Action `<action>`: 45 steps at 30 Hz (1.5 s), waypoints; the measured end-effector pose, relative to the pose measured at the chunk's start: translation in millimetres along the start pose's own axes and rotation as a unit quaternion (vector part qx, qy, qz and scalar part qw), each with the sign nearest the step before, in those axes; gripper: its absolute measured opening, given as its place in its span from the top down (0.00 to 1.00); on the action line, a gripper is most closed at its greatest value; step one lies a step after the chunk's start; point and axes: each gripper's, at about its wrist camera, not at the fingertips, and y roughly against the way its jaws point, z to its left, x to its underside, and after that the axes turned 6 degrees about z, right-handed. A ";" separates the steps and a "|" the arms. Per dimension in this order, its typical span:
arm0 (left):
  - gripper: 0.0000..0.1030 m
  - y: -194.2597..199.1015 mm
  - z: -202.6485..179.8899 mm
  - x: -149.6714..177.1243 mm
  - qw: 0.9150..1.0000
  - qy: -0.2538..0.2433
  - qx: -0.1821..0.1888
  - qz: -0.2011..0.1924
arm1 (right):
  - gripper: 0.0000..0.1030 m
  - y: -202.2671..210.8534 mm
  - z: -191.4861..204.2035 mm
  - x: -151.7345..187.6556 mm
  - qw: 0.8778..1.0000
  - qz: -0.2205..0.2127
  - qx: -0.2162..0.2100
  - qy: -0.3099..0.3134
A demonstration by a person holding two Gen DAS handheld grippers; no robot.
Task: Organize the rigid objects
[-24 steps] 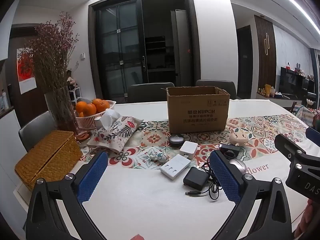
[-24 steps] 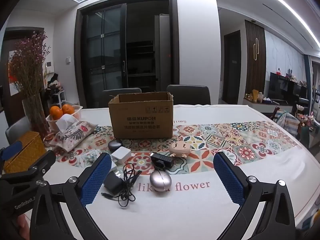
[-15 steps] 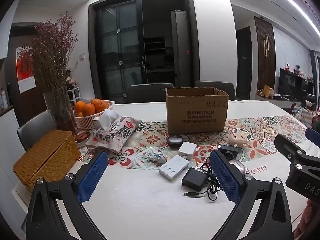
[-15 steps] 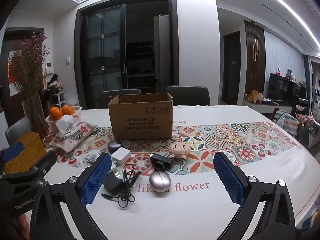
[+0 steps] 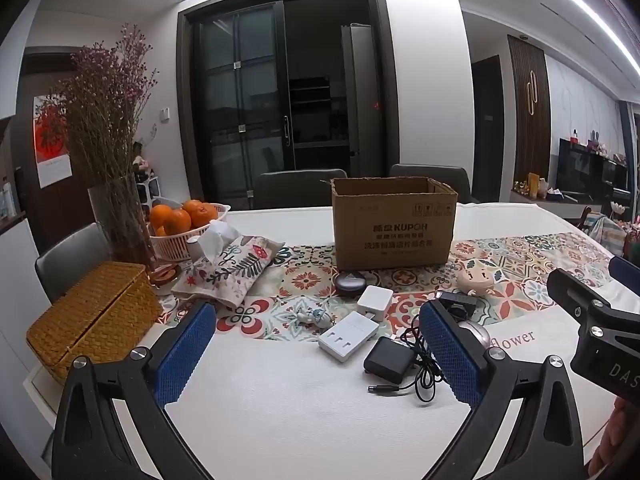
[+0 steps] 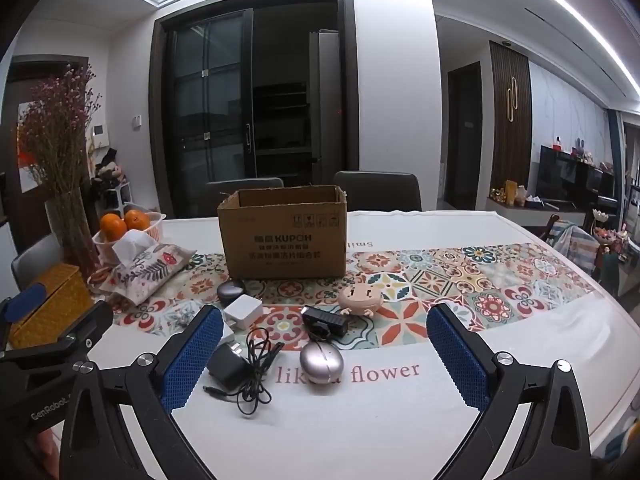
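An open cardboard box stands on the patterned runner. In front of it lie several small items: a dark round case, a white cube charger, a white power strip, a black adapter with cable, a silver egg-shaped case, a black webcam and a pink toy-shaped item. My left gripper is open and empty, short of the power strip. My right gripper is open and empty, short of the silver case.
At the left are a wicker box, a vase of dried flowers, a basket of oranges and a fabric tissue pouch. Chairs stand behind the table. The white tablecloth lies under both grippers.
Both views have shifted only slightly; the grippers stay open and nothing on the table has moved.
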 end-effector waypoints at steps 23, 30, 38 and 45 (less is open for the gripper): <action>0.00 -0.3 0.1 -1.0 1.000 -0.001 -0.001 0.000 | 0.00 -0.8 -2.3 -0.8 1.000 -0.001 0.001 0.002; 0.00 -0.4 0.0 -1.4 1.000 -0.001 -0.001 0.001 | 0.00 -0.7 -2.3 -0.9 1.000 -0.001 0.001 0.003; 0.00 -0.2 -0.3 -0.9 1.000 -0.002 -0.002 0.001 | 0.00 -0.8 -2.4 -1.3 1.000 -0.001 0.002 0.002; 0.00 -0.2 0.1 -1.0 1.000 -0.002 -0.002 0.000 | 0.00 -0.7 -2.9 -1.9 1.000 -0.002 0.003 0.002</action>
